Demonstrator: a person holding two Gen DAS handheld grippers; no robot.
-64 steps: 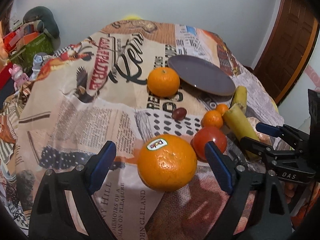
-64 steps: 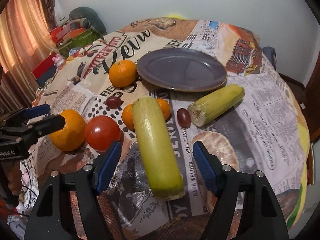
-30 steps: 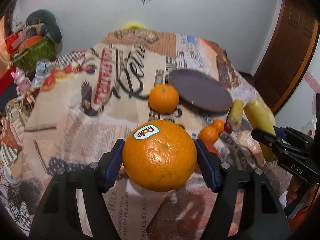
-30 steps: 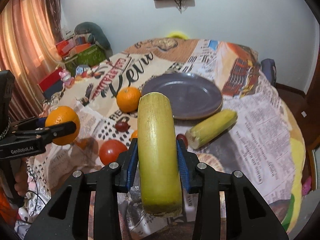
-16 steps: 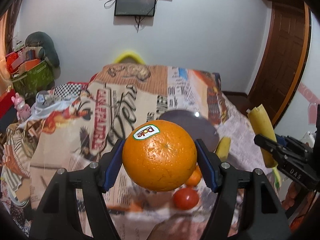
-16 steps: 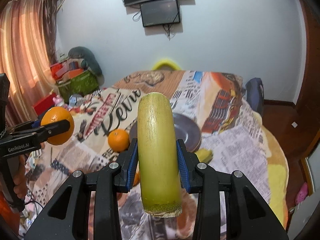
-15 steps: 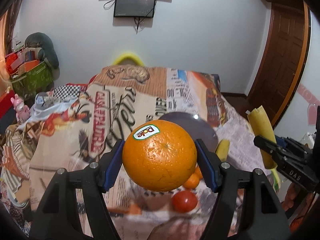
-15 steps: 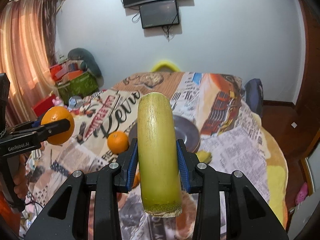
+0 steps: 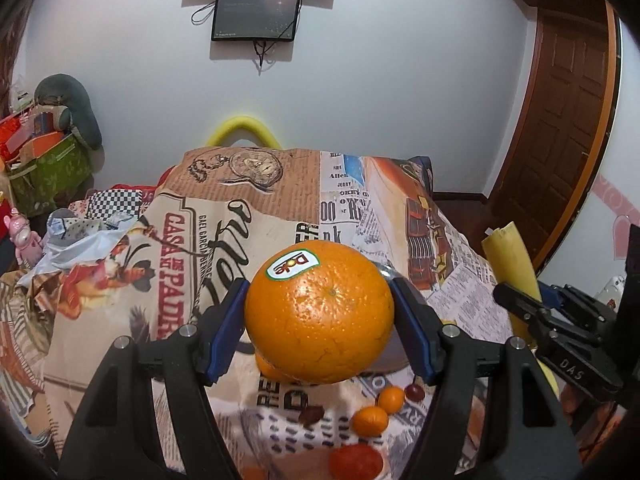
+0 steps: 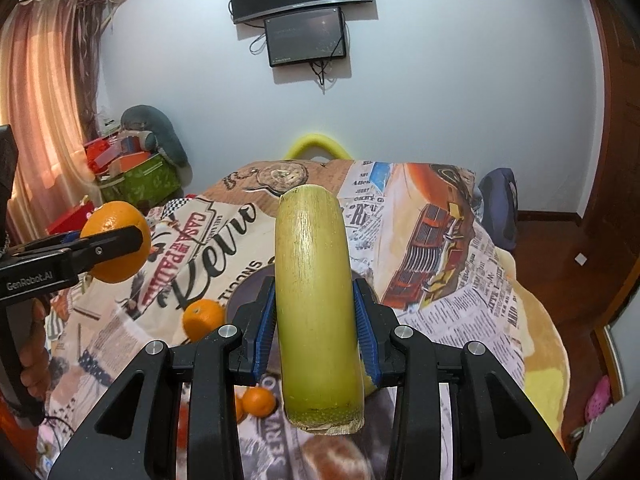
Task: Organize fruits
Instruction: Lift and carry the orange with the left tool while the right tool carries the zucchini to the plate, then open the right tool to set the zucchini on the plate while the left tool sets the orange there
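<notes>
Above a bench (image 9: 120,320) draped in a newspaper-print cloth, the left hand-held gripper (image 9: 320,320) pinches a large orange (image 9: 319,314) between its blue pads (image 9: 226,326), the fruit lifted clear of the surface with its Dole sticker (image 9: 292,266) facing up and toward the camera. The right hand-held gripper (image 10: 314,330) clamps a yellow-green stalk (image 10: 316,300) at mid-length; its long axis runs straight ahead along the fingers, one cut end near the lens and the other pointing toward the far wall. Seen from the left wrist, the same stalk (image 9: 510,264) rises tilted from the right gripper, tip up.

A dark plate (image 10: 250,288) lies on the cloth well below both loads, mostly hidden behind the stalk in the right view and behind the orange in the left, where only a sliver of rim shows. A medium orange (image 10: 202,318) sits just beside the plate's left edge. Nearer the camera lie two small tangerines (image 9: 380,410), a dark grape (image 9: 414,392) and a tomato (image 9: 356,462), the tomato blurred and partly cut off by the gripper frame. A second dark, small fruit (image 9: 312,414) beside them is too blurred to name. On the wall hang two dark screens (image 10: 306,40).
</notes>
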